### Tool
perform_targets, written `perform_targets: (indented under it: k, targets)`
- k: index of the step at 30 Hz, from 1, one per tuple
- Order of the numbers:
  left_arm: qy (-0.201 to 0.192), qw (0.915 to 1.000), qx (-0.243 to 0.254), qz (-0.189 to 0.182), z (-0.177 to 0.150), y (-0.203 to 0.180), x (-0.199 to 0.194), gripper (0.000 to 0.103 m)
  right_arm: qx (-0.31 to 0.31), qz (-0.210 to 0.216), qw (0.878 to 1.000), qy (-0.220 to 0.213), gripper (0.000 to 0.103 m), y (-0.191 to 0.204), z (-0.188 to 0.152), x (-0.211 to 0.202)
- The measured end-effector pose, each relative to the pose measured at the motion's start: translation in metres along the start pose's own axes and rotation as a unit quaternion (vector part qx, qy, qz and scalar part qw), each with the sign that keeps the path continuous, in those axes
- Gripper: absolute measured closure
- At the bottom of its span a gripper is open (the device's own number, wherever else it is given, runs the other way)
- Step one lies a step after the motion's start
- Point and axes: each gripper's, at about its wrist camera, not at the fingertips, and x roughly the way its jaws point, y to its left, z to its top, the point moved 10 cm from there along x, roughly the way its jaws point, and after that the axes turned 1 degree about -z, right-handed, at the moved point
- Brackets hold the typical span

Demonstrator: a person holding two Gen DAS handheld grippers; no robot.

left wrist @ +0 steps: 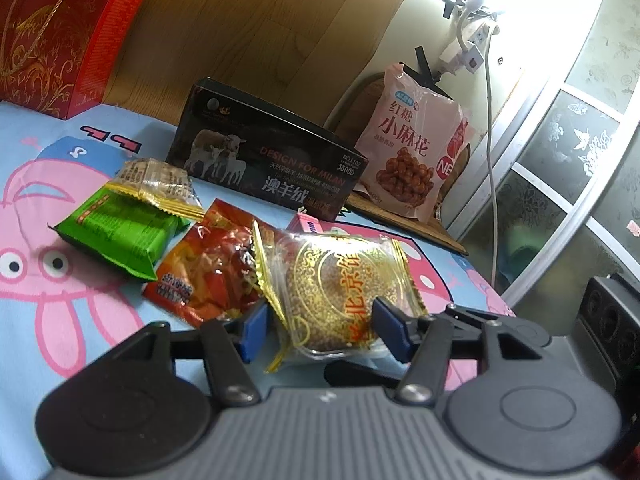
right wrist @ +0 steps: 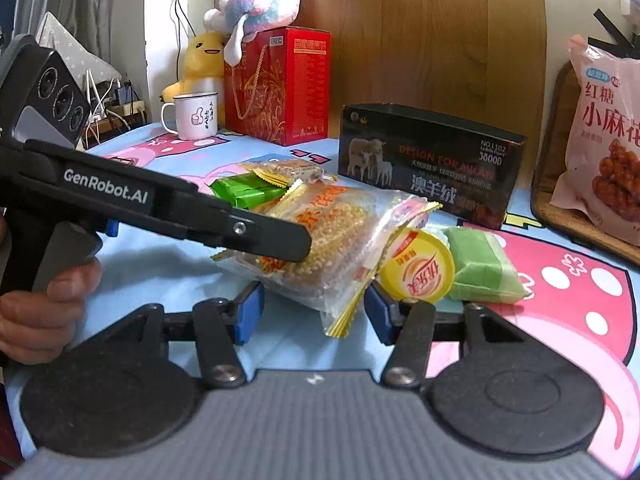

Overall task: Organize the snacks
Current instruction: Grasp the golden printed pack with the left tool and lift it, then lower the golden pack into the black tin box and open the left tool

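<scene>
The left gripper (left wrist: 320,326) had its blue pads on either side of a clear gold-printed pastry packet (left wrist: 340,284), closed on its near end and holding it tilted above the cartoon-printed worktop (left wrist: 60,300); from the right wrist view the same packet (right wrist: 320,240) hung under the left gripper's black finger (right wrist: 272,236). The right gripper (right wrist: 314,308) stood open just below the packet's lower corner, gripping nothing. On the worktop behind lay a green packet (left wrist: 120,236), a red snack packet (left wrist: 208,272) and a small clear packet (left wrist: 160,184), close together. A yellow-lidded cup (right wrist: 418,266) lay on its side touching a pale green packet (right wrist: 484,268). Farther back stood a black box (left wrist: 272,160), a pink bag (left wrist: 416,148) and a red gift box (left wrist: 60,36).
</scene>
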Motion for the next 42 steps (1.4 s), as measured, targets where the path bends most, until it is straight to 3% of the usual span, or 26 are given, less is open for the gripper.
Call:
perform_targets:
  k: [21, 28, 36, 42]
  targets:
    - [0.006, 1.0, 0.004, -0.003, -0.002, -0.001, 0.003, 0.045, 0.0, 0.004, 1.0, 0.003, 0.045, -0.001, 0.001, 0.002]
    - [-0.008, 0.9999, 0.009, -0.005, 0.003, 0.001, -0.001, 0.051, 0.008, 0.0, 1.0, -0.006, 0.055, 0.001, 0.005, 0.003]
    - [-0.033, 0.999, 0.03, -0.01, 0.01, -0.009, -0.014, 0.051, 0.004, -0.021, 0.999, -0.04, 0.058, 0.006, 0.014, -0.003]
    - [-0.043, 0.9982, 0.042, -0.007, 0.037, -0.021, -0.018, 0.051, -0.005, -0.027, 0.997, -0.069, 0.058, 0.004, 0.032, -0.01]
